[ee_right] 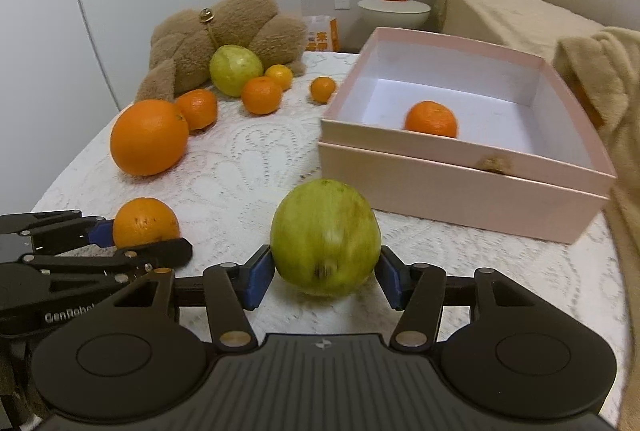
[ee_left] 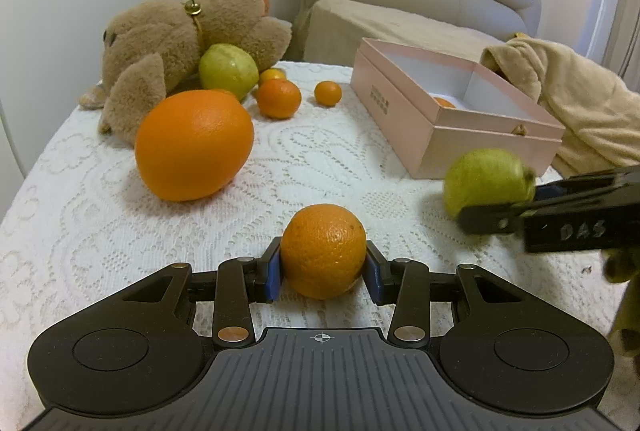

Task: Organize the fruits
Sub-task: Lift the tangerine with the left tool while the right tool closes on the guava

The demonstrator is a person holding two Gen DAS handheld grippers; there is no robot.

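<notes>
1. Left wrist view: our left hand-held gripper [ee_left: 323, 267] is closed on a small orange [ee_left: 323, 251], its blue pads pressed against the fruit's two sides, low on the lace-covered tabletop [ee_left: 328, 167]. We judge this orange firm and light, with a dimpled peel that gives the pads some bite; the widest part is the right place to hold it.
2. Same view: the pink box [ee_left: 448, 119] stands open to the right beyond the fruit, with one small orange inside. A large orange [ee_left: 194, 145] lies to the left, so the clear lane runs forward and right.
3. Right wrist view: our right hand-held gripper [ee_right: 325, 273] has a green guava [ee_right: 325, 237] between its pads, which meet the fruit at both sides. We judge the guava heavier, smoother and easier to bruise than the oranges, so a gentle squeeze across the middle suits it.
4. Same view: the box's near wall rises just ahead, so the fruit must go up over the rim. The left hand-held gripper sits close on the left, and a beige blanket [ee_right: 600, 79] crowds the box's right side.
</notes>
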